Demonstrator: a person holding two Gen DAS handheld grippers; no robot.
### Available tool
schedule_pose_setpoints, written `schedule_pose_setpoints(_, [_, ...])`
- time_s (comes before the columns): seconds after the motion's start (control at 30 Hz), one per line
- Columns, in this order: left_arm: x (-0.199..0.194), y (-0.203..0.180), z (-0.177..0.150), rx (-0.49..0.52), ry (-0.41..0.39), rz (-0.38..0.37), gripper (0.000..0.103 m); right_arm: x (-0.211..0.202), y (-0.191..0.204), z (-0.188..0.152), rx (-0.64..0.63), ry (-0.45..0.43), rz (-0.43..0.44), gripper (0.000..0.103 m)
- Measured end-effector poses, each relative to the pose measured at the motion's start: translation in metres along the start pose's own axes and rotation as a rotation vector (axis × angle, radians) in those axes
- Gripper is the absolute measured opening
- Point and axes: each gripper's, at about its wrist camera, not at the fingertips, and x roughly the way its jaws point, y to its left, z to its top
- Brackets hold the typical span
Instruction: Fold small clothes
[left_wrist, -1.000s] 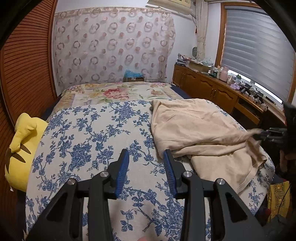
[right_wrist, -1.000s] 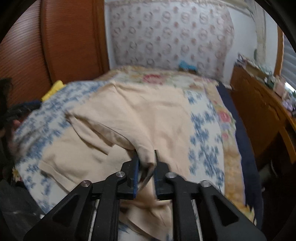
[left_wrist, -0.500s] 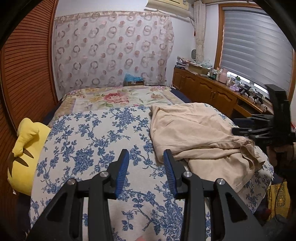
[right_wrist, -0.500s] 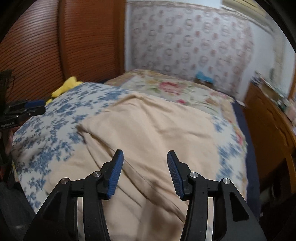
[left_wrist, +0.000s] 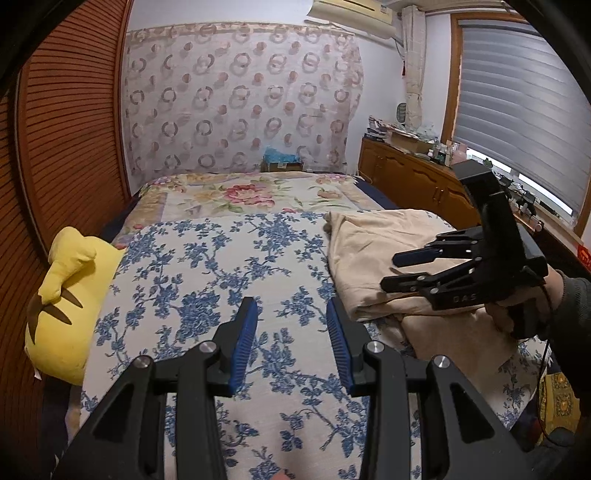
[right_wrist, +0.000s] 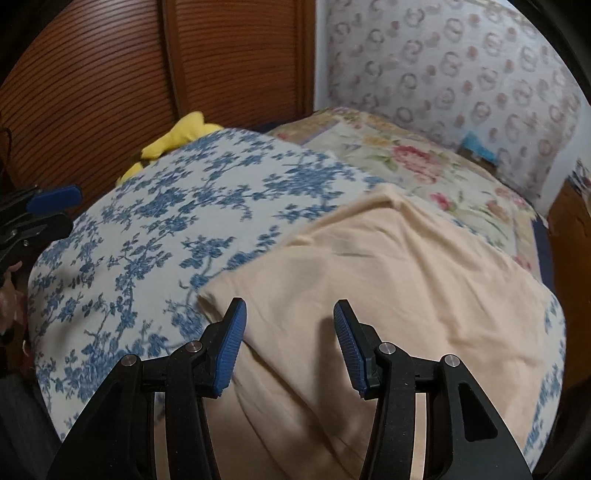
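Observation:
A beige garment (left_wrist: 373, 254) (right_wrist: 388, 280) lies partly folded on the right half of the bed, its folded edge toward the middle. My right gripper (right_wrist: 288, 321) hovers open above the garment's near left part, nothing between its blue pads. In the left wrist view the right gripper (left_wrist: 397, 271) shows over the garment, held by a hand in a dark sleeve (left_wrist: 569, 295). My left gripper (left_wrist: 290, 317) stands open above the blue-flowered bedspread (left_wrist: 207, 280), just left of the garment, holding nothing. The left gripper (right_wrist: 44, 210) also shows at the left edge of the right wrist view.
A yellow plush toy (left_wrist: 66, 295) lies at the bed's left edge beside the slatted wooden doors (left_wrist: 70, 129). A wooden cabinet (left_wrist: 410, 181) with clutter stands along the right wall under the window blind. A patterned curtain (left_wrist: 240, 99) hangs behind the bed.
My right gripper let go of the beige cloth, opened, and swung left over the garment toward the bed's middle. The cloth dropped flat. My left gripper stayed open and barely shifted.

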Motion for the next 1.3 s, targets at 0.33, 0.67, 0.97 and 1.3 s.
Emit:
schedule_pose_setpoints(0.33, [0.003, 0.019, -0.010, -0.039, 0.011, 0.007, 0.037, 0.035, 0.041, 0.008, -0.127, 0.077, 0.073, 0.050])
schedule_pose_setpoints(0.67, [0.003, 0.014, -0.015, -0.035, 0.016, -0.020, 0.037, 0.043, 0.034, 0.008, -0.160, 0.093, 0.000, 0.011])
schedule_pose_setpoints(0.97, [0.010, -0.004, -0.018, -0.013, 0.037, -0.059, 0.037, -0.013, -0.073, 0.038, -0.047, -0.002, -0.207, 0.009])
schedule_pose_setpoints(1.3, [0.015, -0.017, -0.022, 0.009, 0.062, -0.086, 0.037, -0.026, -0.190, 0.037, 0.090, -0.012, -0.535, 0.009])
